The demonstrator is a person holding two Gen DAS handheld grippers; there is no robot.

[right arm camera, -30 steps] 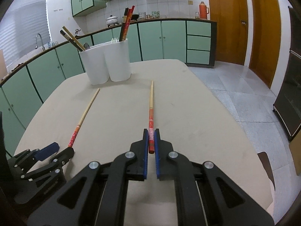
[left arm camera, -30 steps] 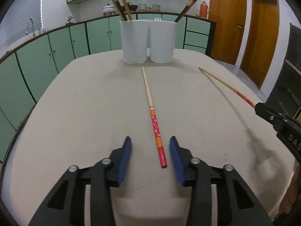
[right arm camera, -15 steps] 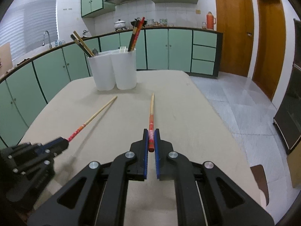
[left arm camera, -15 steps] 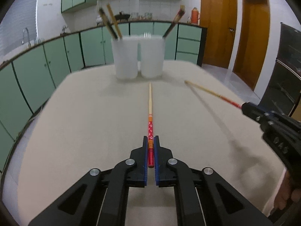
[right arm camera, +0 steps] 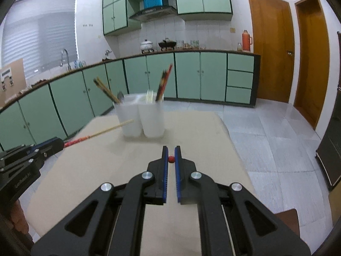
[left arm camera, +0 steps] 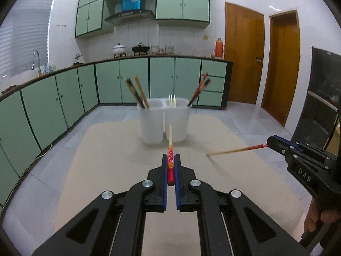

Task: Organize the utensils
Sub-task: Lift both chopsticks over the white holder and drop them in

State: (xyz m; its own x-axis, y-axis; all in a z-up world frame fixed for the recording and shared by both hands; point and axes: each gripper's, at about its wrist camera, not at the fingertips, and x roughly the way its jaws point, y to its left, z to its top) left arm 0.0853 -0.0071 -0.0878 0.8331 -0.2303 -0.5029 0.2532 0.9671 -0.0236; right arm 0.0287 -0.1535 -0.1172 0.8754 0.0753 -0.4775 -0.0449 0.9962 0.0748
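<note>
My left gripper [left arm camera: 170, 160] is shut on a red-handled chopstick [left arm camera: 170, 147] and holds it above the table, pointing at the white utensil holder [left arm camera: 164, 121]. My right gripper [right arm camera: 171, 151] is shut on a second red-handled chopstick [right arm camera: 171, 159], seen end-on; it shows as a blurred stick in the left wrist view [left arm camera: 236, 149]. The left chopstick shows in the right wrist view [right arm camera: 100, 131]. The holder [right arm camera: 142, 115] has two compartments with several chopsticks, a fork and a spoon standing in them.
The beige table [left arm camera: 119, 162] ends just behind the holder. Green cabinets [left arm camera: 64, 98] run along the left and back. Wooden doors [left arm camera: 245, 53] stand at the right, a dark appliance [left arm camera: 324, 98] at the far right.
The left gripper closed on the chopstick that lay on the table. Both grippers have risen and tilted up, each with its chopstick; the table now looks lower and farther.
</note>
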